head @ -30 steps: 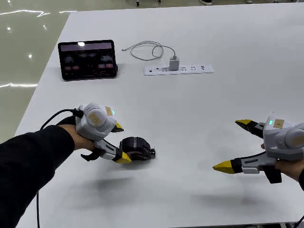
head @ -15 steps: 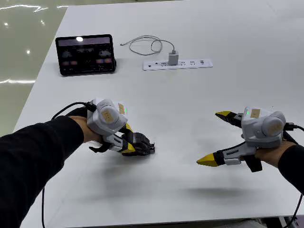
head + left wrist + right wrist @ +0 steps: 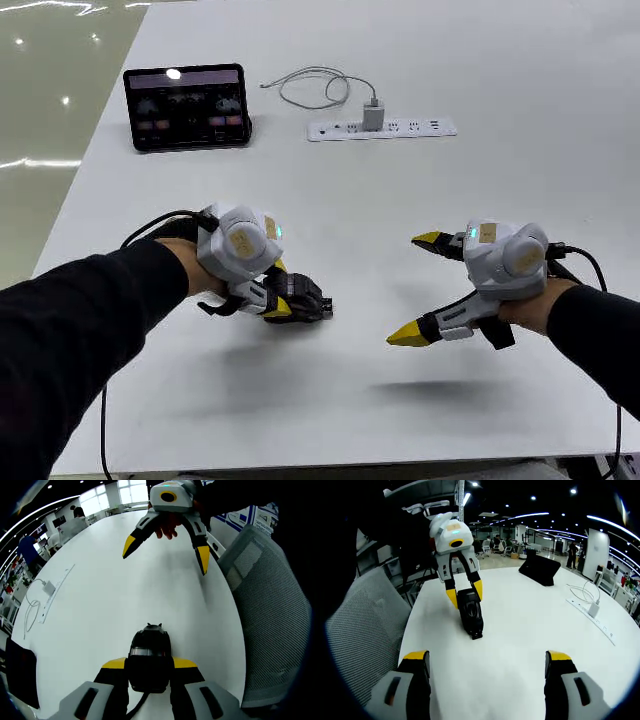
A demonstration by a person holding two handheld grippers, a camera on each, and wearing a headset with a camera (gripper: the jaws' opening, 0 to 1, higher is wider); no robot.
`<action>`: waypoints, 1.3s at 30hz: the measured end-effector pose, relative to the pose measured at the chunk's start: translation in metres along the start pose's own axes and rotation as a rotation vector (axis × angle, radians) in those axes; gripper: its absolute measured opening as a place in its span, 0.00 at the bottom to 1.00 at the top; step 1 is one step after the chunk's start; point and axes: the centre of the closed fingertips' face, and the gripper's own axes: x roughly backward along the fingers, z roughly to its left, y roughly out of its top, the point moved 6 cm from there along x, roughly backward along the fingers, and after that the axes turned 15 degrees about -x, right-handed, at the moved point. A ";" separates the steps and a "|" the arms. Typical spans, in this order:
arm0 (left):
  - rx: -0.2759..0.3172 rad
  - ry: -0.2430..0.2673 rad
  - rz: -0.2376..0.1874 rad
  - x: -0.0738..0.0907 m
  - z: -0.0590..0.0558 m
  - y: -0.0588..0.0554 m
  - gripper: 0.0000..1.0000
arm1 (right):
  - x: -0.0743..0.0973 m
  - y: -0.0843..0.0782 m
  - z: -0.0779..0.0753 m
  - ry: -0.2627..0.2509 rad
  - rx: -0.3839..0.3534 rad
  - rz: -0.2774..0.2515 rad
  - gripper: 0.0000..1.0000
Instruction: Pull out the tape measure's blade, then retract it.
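A black tape measure (image 3: 303, 297) lies on the white table (image 3: 400, 200), left of centre near the front. My left gripper (image 3: 281, 297) is shut on its case, yellow tips pressed to both sides. In the left gripper view the tape measure (image 3: 149, 652) sits between my left gripper's (image 3: 149, 666) jaws with its blade end pointing away. To the right, my right gripper (image 3: 418, 288) hovers open, empty, a short way from the blade end. From the right gripper view, my right gripper (image 3: 487, 656) faces the tape measure (image 3: 471, 612) and the left gripper (image 3: 465, 594) behind it.
A dark tablet (image 3: 187, 105) stands at the back left. A white power strip (image 3: 382, 128) with a plugged charger and looped cable (image 3: 320, 85) lies at the back centre. A grey mesh chair (image 3: 265, 605) stands off the table's near edge.
My left gripper has closed from a wide straddle onto the tape measure's case. My right gripper has moved left, toward the tape measure, still open.
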 end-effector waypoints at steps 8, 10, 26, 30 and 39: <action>0.011 -0.026 0.001 0.000 0.002 0.000 0.27 | -0.029 -0.003 0.004 0.068 0.030 0.053 0.74; 0.008 -0.029 0.006 0.000 0.002 0.000 0.27 | -0.036 -0.004 0.007 0.083 0.041 0.063 0.70; 0.018 -0.040 -0.010 0.001 0.001 -0.001 0.27 | -0.076 0.003 0.012 0.154 0.105 0.152 0.45; 0.019 -0.040 -0.012 0.001 0.001 -0.001 0.27 | -0.086 0.007 0.014 0.157 0.132 0.165 0.42; 0.029 -0.042 -0.020 0.001 0.002 -0.001 0.27 | -0.099 0.003 0.015 0.167 0.139 0.216 0.28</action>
